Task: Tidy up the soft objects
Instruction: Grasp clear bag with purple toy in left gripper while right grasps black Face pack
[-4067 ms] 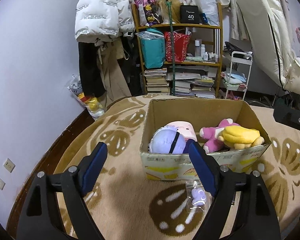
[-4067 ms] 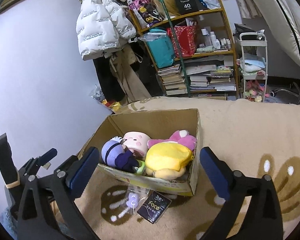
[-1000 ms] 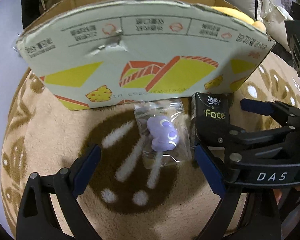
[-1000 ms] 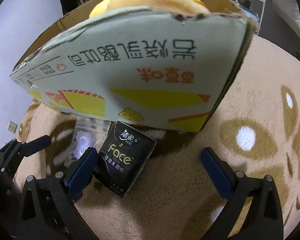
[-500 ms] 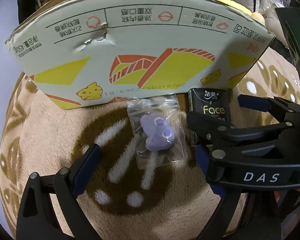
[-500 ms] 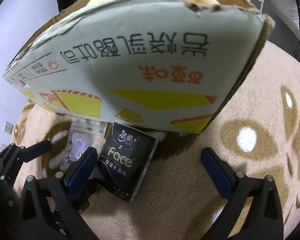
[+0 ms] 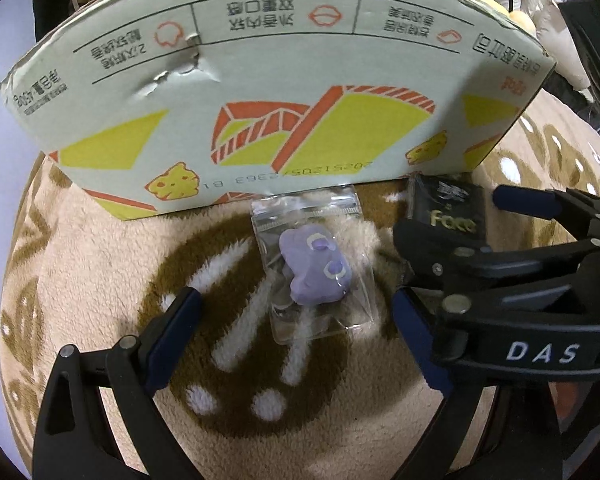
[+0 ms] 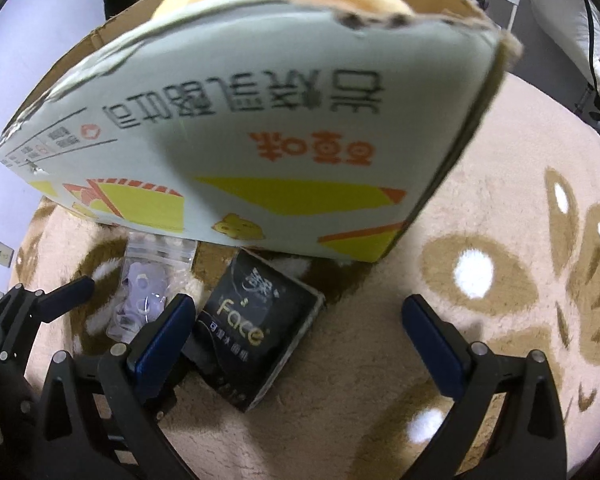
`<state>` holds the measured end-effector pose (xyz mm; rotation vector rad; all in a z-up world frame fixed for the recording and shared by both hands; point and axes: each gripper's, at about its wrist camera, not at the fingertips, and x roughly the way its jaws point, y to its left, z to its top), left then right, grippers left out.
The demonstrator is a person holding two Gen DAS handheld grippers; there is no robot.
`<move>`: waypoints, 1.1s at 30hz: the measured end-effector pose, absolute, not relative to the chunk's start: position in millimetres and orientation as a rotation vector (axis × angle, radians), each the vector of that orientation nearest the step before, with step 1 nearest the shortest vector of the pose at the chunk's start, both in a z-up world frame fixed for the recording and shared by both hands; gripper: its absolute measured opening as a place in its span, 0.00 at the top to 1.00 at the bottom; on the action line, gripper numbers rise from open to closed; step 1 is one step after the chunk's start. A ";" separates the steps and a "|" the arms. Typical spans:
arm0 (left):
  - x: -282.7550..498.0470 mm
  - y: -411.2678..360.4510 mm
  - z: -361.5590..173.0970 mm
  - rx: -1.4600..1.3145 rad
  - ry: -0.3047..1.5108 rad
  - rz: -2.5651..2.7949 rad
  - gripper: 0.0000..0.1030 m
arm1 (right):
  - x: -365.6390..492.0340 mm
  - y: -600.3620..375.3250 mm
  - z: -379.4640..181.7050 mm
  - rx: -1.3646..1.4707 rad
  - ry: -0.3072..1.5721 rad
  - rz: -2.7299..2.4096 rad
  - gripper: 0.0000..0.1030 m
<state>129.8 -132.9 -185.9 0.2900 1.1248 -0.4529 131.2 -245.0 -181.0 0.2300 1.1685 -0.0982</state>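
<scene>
Both wrist views look down close at the cardboard box [image 7: 260,92] (shared, with the rug [image 8: 380,360]).

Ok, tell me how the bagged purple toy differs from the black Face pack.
The purple toy is a lumpy figure sealed in a clear zip bag; the Face pack is a flat black rectangle with printed lettering. The toy lies between the left tool's fingers, the pack between the right tool's. Both lie on the rug beside the box.

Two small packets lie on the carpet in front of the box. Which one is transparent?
The zip bag holding the purple toy, between the left gripper's fingers. The black "Face" tissue pack beside it is opaque.
</scene>
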 end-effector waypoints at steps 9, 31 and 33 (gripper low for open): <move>134.9 -137.7 -189.3 0.288 1.118 -0.429 0.09 | 128.1 -244.5 -176.4 0.274 1.183 -0.100 0.00; 138.5 -121.2 -186.4 0.258 1.128 -0.409 0.29 | 110.5 -244.8 -179.1 0.366 1.200 -0.131 0.50; 139.8 -116.4 -185.6 0.249 1.129 -0.395 0.38 | 109.9 -241.2 -179.2 0.323 1.191 -0.125 0.50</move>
